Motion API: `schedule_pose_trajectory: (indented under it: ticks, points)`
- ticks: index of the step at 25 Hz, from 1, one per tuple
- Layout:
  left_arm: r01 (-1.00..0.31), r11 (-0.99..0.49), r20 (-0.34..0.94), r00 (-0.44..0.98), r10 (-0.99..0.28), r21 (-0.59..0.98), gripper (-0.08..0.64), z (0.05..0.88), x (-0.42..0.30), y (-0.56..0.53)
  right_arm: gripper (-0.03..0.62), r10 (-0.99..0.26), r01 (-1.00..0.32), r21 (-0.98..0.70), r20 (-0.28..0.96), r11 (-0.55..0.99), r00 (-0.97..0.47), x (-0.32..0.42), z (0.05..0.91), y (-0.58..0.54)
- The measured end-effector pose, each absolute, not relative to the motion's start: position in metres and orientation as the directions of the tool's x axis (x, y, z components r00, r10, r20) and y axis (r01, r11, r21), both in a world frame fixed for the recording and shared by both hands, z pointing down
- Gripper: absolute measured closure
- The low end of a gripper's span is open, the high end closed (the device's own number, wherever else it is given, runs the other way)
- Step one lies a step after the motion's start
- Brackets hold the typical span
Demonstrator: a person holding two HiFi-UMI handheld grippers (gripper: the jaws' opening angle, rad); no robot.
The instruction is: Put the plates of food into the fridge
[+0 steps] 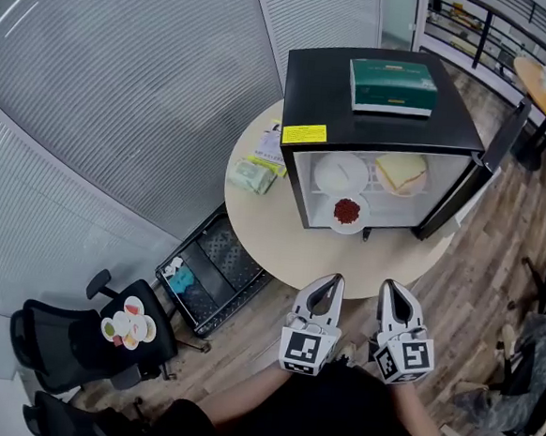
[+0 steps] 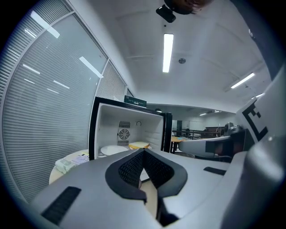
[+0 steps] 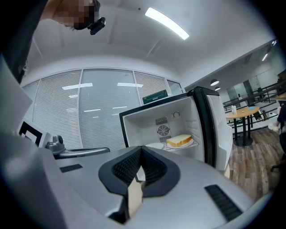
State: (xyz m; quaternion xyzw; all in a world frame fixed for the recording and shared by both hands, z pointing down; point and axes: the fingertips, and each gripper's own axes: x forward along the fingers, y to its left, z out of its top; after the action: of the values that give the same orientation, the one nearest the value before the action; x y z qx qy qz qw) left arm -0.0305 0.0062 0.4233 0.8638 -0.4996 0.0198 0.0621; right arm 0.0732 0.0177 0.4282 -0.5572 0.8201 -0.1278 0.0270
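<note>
A small black fridge [image 1: 385, 108] stands open on a round table [image 1: 263, 230], its door [image 1: 479, 172] swung to the right. Inside lie a white plate [image 1: 340, 173], a plate with a sandwich [image 1: 401, 173] and a plate of red food [image 1: 348, 212] at the front edge. The left gripper view shows the white plate [image 2: 114, 150] and the sandwich [image 2: 139, 145]; the right gripper view shows the sandwich [image 3: 180, 141]. My left gripper [image 1: 331, 280] and right gripper [image 1: 390, 286] hover side by side just short of the table's near edge, both shut and empty.
A green box [image 1: 393, 85] lies on the fridge top. Packets and papers [image 1: 258, 169] sit on the table left of the fridge. A black crate [image 1: 207, 273] stands on the floor below. An office chair [image 1: 85, 334] with a round food-print item [image 1: 128, 323] is at lower left.
</note>
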Motion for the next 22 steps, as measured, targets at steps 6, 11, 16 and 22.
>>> schedule_pose_trajectory:
  ticks: [6, 11, 16, 22]
  points:
    - [-0.863, -0.497, 0.090, 0.504, -0.859, 0.087, 0.555, 0.422, -0.034, 0.003, 0.584, -0.921, -0.908, -0.233, 0.097, 0.348, -0.378, 0.066, 0.427, 0.014]
    - [-0.864, -0.497, 0.082, 0.503, -0.860, 0.086, 0.555, 0.420, -0.037, 0.003, 0.584, -0.919, -0.909, -0.212, 0.085, 0.360, -0.384, 0.059, 0.424, 0.013]
    - [-0.867, -0.491, 0.085, 0.498, -0.863, 0.087, 0.555, 0.421, -0.042, 0.001, 0.586, -0.915, -0.908, -0.193, 0.086, 0.372, -0.394, 0.051, 0.423, 0.011]
    - [-0.867, -0.491, 0.087, 0.497, -0.863, 0.085, 0.555, 0.423, -0.047, 0.001, 0.586, -0.912, -0.906, -0.180, 0.086, 0.382, -0.402, 0.044, 0.424, 0.012]
